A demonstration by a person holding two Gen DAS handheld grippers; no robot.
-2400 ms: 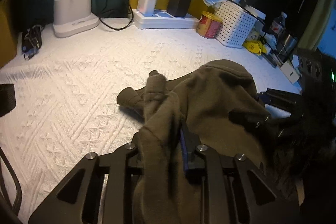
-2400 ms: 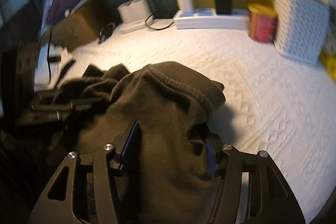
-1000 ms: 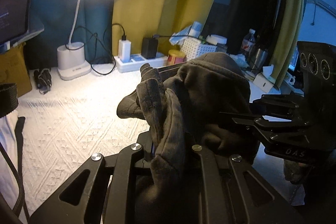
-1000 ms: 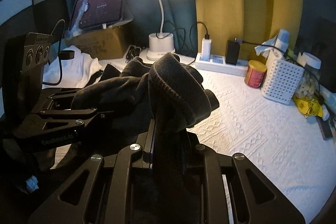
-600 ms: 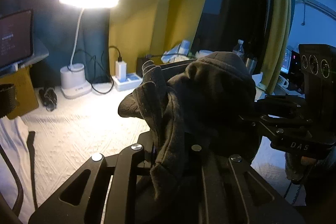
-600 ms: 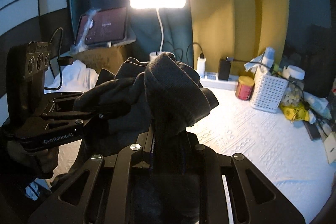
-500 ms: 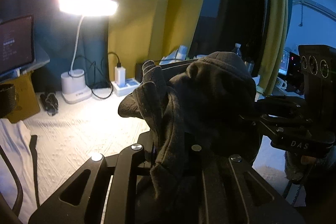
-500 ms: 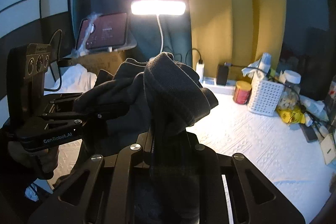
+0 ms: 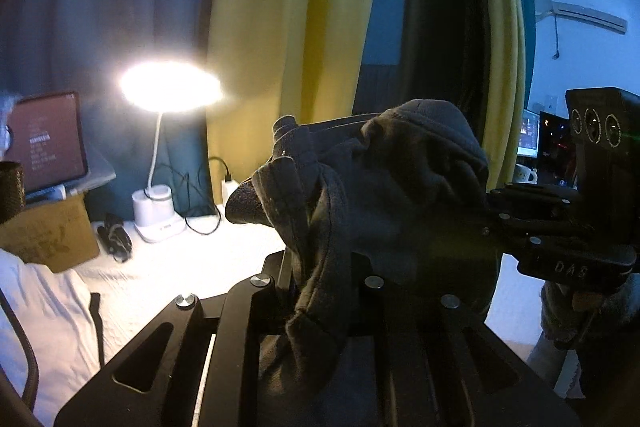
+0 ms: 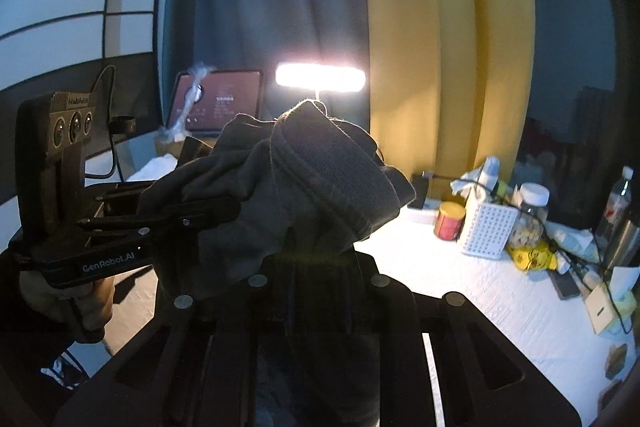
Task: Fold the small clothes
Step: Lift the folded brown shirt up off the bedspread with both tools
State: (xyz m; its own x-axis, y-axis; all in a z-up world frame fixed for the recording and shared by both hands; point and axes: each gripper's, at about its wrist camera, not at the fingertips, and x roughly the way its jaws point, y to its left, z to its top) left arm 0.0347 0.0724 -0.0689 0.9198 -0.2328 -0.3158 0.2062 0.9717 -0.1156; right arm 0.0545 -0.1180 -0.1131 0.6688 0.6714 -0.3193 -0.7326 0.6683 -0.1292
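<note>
We note, at far left, a tablet [image 10: 218, 101] propped on a cardboard box [image 9: 48, 235], with a lit desk lamp [image 9: 170, 93] just to its right on the white textured surface [image 9: 132, 291]. Behind hang teal and yellow curtains [image 9: 288, 27].

The left gripper [image 9: 320, 287] has its fingers clamped on a bunched edge of the dark olive garment [image 9: 380, 187]; in the right wrist view the same gripper comes in from the left, fingers [image 10: 192, 215] pinching the cloth, with a gloved hand [image 10: 72, 299] below it.

The garment hangs between the two grippers, held up clear of the surface, crumpled, its ribbed hem [image 10: 332, 171] uppermost.

The right gripper [image 10: 320, 267] has its fingers closed on the fabric below that hem; in the left wrist view it reaches in from the right.

Far right on the surface: a red can [image 10: 450, 221], a white perforated basket [image 10: 486, 227], a jar, bottles and cables.
</note>
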